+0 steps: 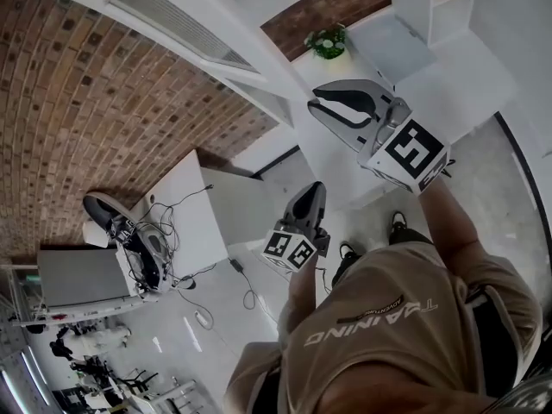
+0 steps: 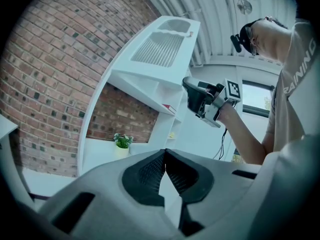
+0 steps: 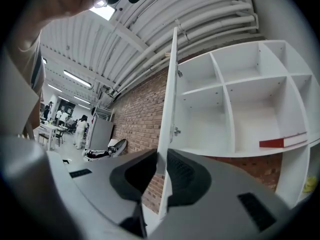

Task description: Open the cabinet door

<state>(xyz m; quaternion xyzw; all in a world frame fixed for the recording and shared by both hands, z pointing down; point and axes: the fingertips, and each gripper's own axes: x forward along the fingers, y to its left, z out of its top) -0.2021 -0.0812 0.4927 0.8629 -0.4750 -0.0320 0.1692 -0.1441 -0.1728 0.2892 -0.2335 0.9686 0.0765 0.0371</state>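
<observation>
right gripper point(image 3: 161, 156): jaws clamped on edge of one door point(image 3: 169, 99). door seen edge-on, swung out from cabinet point(image 3: 227, 119). beside door, two rows of three open compartments in view. one red book point(image 3: 282, 142) lies flat on shelf under lower row. left gripper point(image 2: 165, 151): jaw tips together, nothing between them; sits nearer person's body, well apart from door. one potted plant point(image 2: 121, 141) on lower ledge. count: two grippers, one door, one book, one plant.

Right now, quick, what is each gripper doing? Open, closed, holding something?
left gripper: closed, holding nothing.
right gripper: closed on the edge of the open cabinet door.
</observation>
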